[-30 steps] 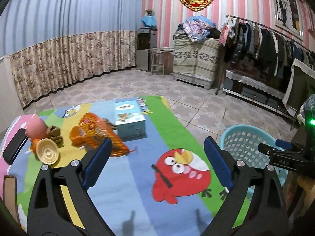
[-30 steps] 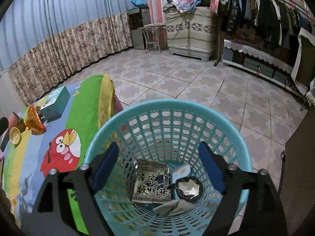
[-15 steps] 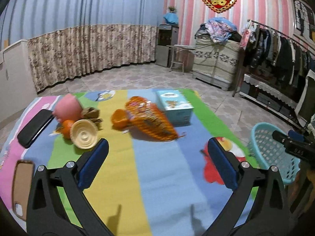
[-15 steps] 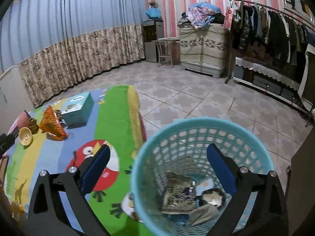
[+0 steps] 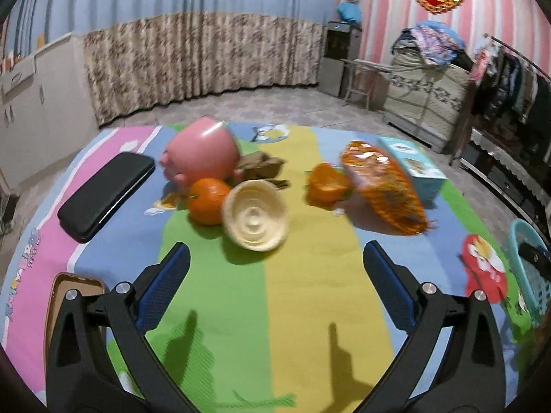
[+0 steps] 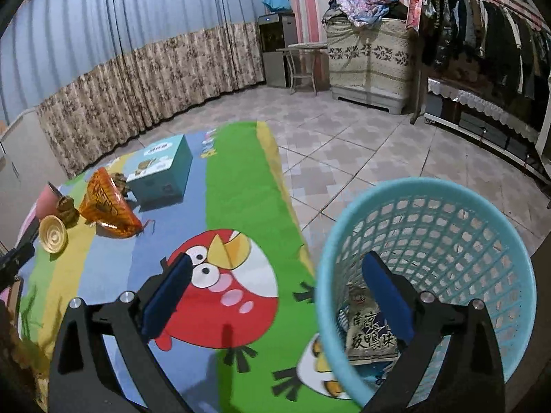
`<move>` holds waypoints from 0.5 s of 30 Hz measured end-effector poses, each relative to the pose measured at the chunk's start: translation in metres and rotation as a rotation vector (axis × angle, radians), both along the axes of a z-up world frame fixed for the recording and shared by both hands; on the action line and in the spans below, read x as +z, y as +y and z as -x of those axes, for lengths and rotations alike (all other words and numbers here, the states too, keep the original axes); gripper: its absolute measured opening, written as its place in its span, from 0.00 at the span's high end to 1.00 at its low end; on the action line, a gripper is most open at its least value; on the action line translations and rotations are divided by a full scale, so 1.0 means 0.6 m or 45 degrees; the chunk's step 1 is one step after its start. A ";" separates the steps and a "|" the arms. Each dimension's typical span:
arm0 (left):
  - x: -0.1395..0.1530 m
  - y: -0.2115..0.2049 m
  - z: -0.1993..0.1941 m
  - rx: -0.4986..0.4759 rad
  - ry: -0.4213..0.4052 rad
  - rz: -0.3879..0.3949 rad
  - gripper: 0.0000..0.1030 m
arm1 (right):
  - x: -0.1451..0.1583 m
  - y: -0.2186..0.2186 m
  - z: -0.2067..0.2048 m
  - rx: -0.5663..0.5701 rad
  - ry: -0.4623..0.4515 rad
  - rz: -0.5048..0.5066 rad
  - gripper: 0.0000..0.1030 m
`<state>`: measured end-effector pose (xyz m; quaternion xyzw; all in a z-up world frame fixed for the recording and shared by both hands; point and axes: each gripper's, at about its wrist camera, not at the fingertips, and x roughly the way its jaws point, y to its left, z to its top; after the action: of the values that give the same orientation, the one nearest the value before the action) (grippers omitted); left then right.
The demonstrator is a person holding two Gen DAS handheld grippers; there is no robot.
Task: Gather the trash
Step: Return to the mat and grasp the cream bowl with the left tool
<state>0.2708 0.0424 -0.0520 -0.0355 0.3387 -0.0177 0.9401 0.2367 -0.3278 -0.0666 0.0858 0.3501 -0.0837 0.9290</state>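
My left gripper (image 5: pixel 275 275) is open and empty above the colourful mat (image 5: pixel 310 292). Ahead of it lie a cream paper bowl (image 5: pixel 255 210), a whole orange (image 5: pixel 207 199), an orange peel half (image 5: pixel 326 182), brown crumpled scraps (image 5: pixel 260 167) and an orange snack bag (image 5: pixel 382 189). My right gripper (image 6: pixel 275 285) is open and empty, straddling the near left rim of the blue basket (image 6: pixel 447 241), which holds a printed wrapper (image 6: pixel 370 337) and other trash. The bowl (image 6: pixel 52 234) and snack bag (image 6: pixel 106 206) show far left in the right wrist view.
A pink cup (image 5: pixel 203 151) lies on its side behind the orange. A black case (image 5: pixel 106 196) and a phone (image 5: pixel 69 299) lie at the left. A teal box (image 5: pixel 413 165) stands behind the snack bag. The basket (image 5: pixel 527 268) stands off the mat's right edge.
My left gripper has swung left and closer to the bowl, orange and cup. My right gripper has moved left off the basket's middle, so its left finger is over the mat.
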 end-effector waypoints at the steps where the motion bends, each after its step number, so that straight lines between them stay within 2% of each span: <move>1: -0.003 0.004 -0.008 0.008 0.009 0.006 0.06 | -0.002 0.006 -0.004 0.007 0.007 0.010 0.06; 6: -0.017 -0.002 -0.059 0.045 0.064 -0.013 0.06 | -0.011 0.019 -0.016 0.036 0.045 0.052 0.06; 10: -0.037 -0.016 -0.095 0.073 0.108 -0.062 0.06 | -0.012 0.014 -0.016 0.031 0.055 0.028 0.06; 12: -0.047 -0.012 -0.114 0.098 0.160 -0.047 0.09 | -0.011 0.012 -0.015 0.025 0.057 0.023 0.06; 15: -0.047 -0.011 -0.125 0.117 0.150 -0.032 0.09 | -0.013 0.014 -0.012 0.032 0.063 0.031 0.06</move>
<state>0.3460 0.0359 -0.0802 -0.0402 0.3916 0.0320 0.9187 0.2442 -0.3195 -0.0746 0.0680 0.3728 -0.0782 0.9221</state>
